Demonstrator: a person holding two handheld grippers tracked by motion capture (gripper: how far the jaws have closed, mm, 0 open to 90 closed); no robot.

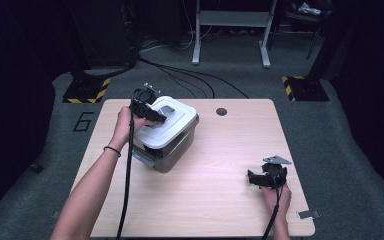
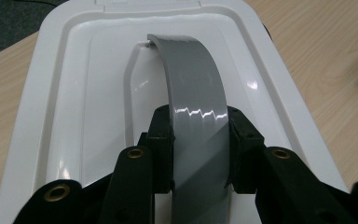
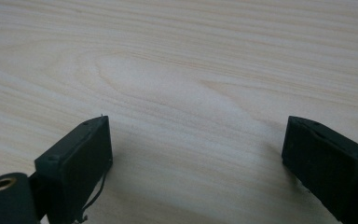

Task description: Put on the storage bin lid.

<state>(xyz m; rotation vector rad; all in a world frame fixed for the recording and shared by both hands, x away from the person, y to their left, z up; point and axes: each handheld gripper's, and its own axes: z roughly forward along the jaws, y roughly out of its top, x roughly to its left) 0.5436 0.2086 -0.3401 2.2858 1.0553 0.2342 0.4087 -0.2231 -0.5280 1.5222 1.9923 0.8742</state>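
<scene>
While the left gripper (image 2: 199,140) is clamped on the grey carry handle (image 2: 195,93) of the storage box (image 1: 172,150), the step in hand is judged to be securing the grip ahead of a lift or a lid operation; in the left gripper view the two jaws press the flat sides of the handle band, which arches up from the recess in the white lid (image 2: 74,107); the box stands on the far left part of the wooden table (image 1: 215,200), lid seated on the grey body; the right gripper (image 3: 196,154) rests low over bare tabletop at the near right, well apart from the box, jaws spread wide with nothing between them; the next move likely calls for a straight, steady pull on the handle, keeping the clamp centred so the glossy band does not slip
</scene>
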